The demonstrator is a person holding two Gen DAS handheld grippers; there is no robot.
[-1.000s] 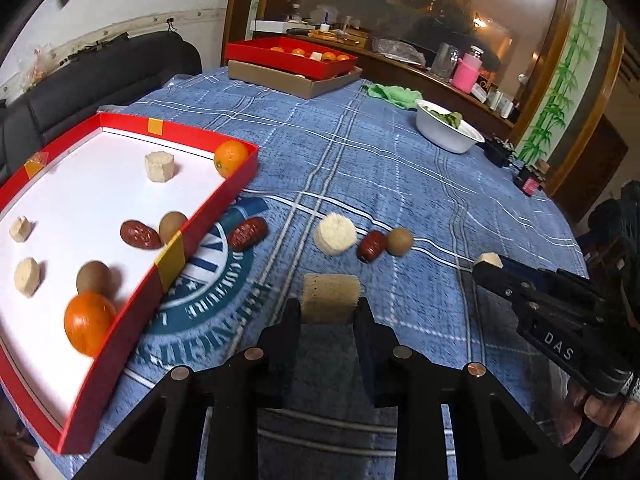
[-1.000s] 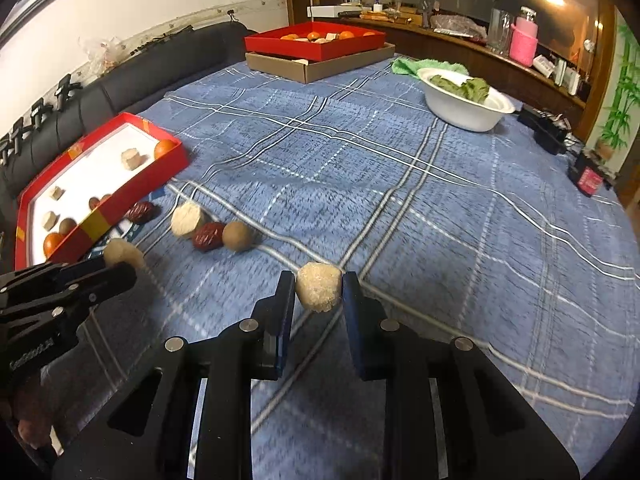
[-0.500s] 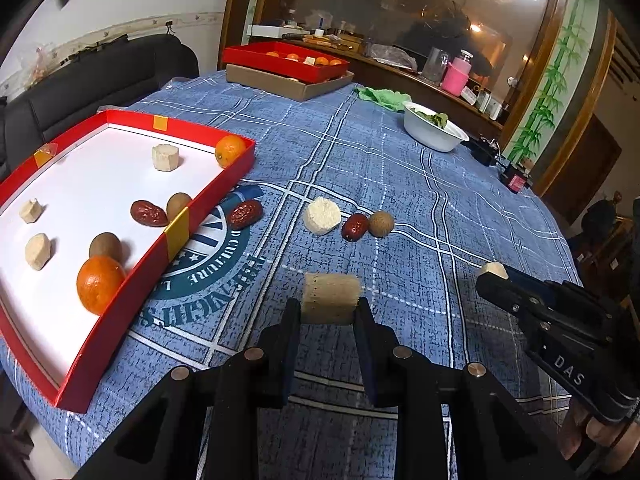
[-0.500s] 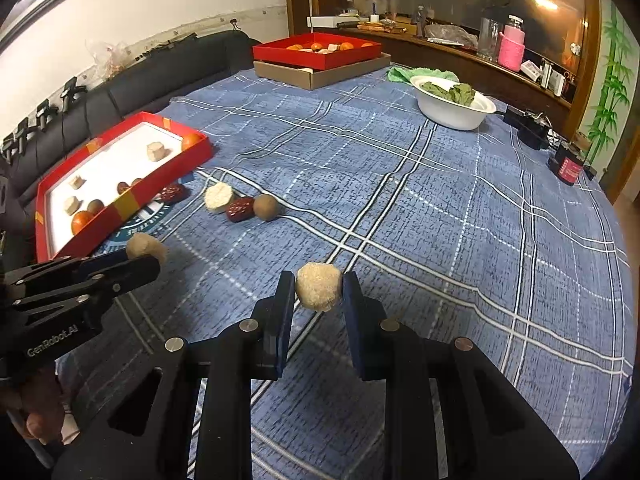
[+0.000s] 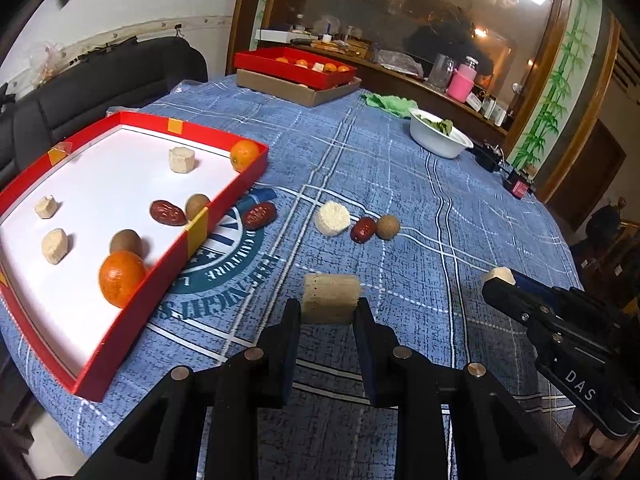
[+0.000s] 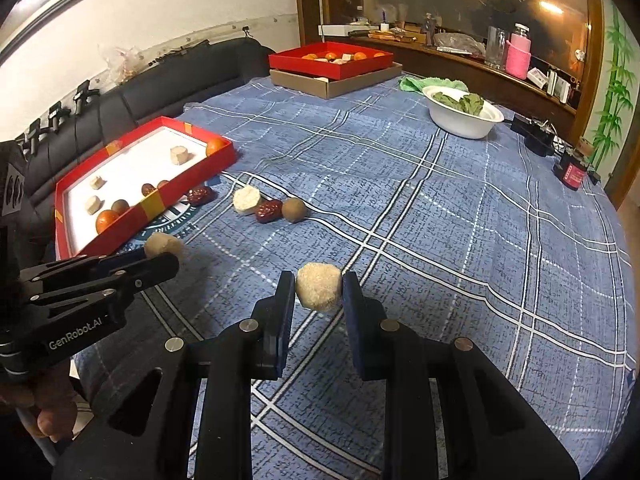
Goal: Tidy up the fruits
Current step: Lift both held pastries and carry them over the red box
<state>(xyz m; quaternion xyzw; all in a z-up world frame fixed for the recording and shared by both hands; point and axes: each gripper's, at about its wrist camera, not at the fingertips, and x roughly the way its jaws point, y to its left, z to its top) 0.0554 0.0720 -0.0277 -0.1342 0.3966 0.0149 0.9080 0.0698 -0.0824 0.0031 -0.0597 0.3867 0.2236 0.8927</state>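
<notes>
Between the jaws of the left gripper point(image 5: 328, 312) sits a pale cylindrical piece point(image 5: 330, 298), clamped by its sides and carried clear of the blue checked cloth point(image 5: 400, 184) on the bench. The right gripper point(image 6: 319, 292) likewise has its jaws clenched on a rounder pale lump point(image 6: 319, 291), also lifted off the cloth. Both pieces are held at the very tips, probably so they can be dropped cleanly without the fingers fouling a tray wall.

At ten o'clock from the left gripper lies the red tray point(image 5: 224, 204) with a white floor, the likely destination: it already holds two oranges point(image 5: 122, 278), a date point(image 5: 168, 213), two brown round fruits and several pale pieces, spread apart. Just outside its wall lies another date point(image 5: 259, 216), on a round printed emblem. At twelve o'clock a loose pale disc point(image 5: 332, 218), a red date point(image 5: 363, 230) and a brown fruit point(image 5: 387, 227) rest in a touching row, apparently not yet sorted.

Farther off, at one o'clock, stands a white bowl point(image 5: 440, 144) of greens; at twelve, a second red tray point(image 5: 296, 70) on a cardboard box.

Readable writing: "DAS" on the right gripper's side in the left view, "GenRobot.AI" on the left gripper's in the right view. The emblem's lettering is upside down and only partly legible.
</notes>
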